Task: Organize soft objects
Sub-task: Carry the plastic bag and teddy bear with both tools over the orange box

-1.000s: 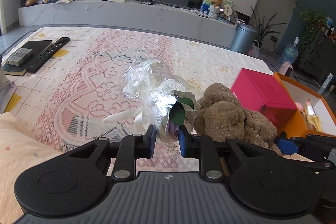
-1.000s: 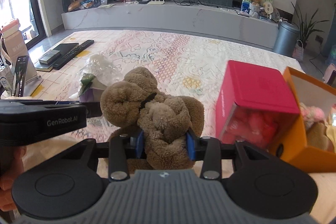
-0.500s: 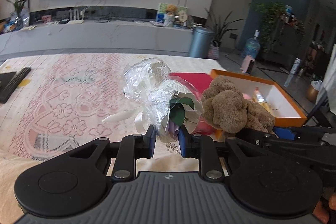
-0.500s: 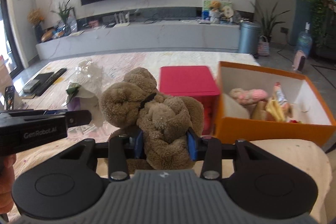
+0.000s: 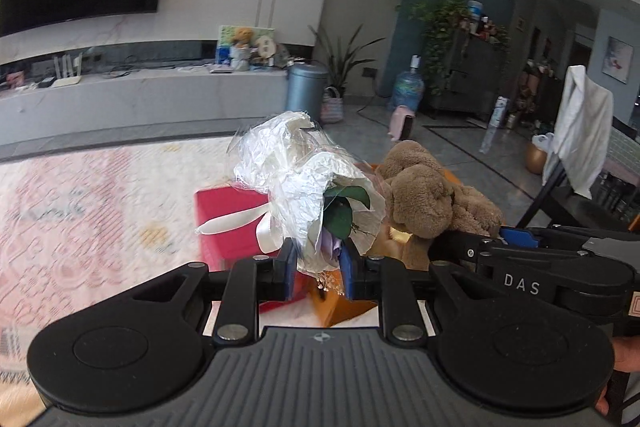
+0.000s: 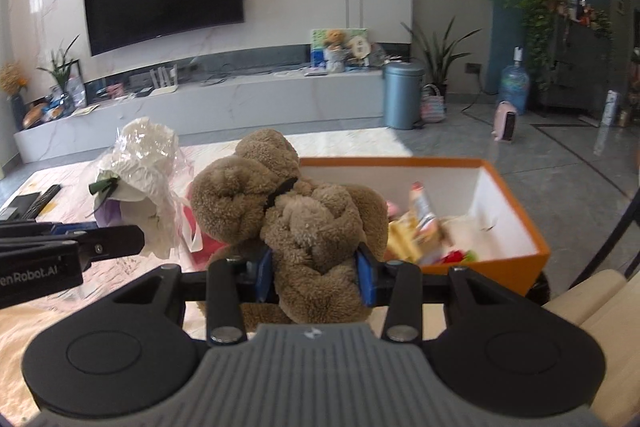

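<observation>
Task looked mid-way: both items lifted, neither yet in box.

Left gripper point(image 5: 318, 269) clamped on bouquet point(image 5: 308, 183), held above red box point(image 5: 228, 223).

Right gripper point(image 6: 316, 277) clamped on bear point(image 6: 296, 211), just before orange box point(image 6: 508, 223).

Orange box already held several small toys, count unclear.

Left to do, likely: drop both in.

Count: one bouquet, one bear, one orange box, one red box, two grippers.

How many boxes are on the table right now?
2. The orange box sits open on the right behind the plush bear; the red box stands left of it, partly hidden by the wrapped bouquet.
</observation>
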{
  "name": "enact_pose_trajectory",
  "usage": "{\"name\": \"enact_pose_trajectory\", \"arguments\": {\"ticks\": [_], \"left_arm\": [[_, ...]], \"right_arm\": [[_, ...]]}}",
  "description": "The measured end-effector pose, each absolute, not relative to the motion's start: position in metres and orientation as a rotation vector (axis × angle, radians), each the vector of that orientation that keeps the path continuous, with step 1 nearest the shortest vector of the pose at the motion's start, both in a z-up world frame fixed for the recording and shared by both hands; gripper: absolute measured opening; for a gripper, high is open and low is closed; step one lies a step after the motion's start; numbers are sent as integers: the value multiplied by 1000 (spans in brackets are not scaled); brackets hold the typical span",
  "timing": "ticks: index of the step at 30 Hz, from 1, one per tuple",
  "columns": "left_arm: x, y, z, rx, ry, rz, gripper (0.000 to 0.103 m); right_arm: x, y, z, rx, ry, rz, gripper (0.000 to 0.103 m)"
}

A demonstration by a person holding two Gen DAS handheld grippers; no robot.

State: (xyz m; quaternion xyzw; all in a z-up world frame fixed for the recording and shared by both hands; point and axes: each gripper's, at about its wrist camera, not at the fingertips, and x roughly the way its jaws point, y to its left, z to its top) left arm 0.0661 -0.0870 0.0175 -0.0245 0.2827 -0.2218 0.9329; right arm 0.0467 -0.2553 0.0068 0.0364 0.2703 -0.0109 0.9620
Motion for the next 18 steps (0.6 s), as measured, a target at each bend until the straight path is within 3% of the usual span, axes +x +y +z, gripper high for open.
{"name": "enact_pose_trajectory", "arguments": {"ticks": [10, 18], "left_arm": [[138, -126, 31, -75, 599, -570, 25], [184, -167, 0, -48, 754, -663, 25]], "right_arm": [[89, -337, 36, 126, 519, -123, 41], [145, -380, 9, 200, 628, -172, 41]]}}
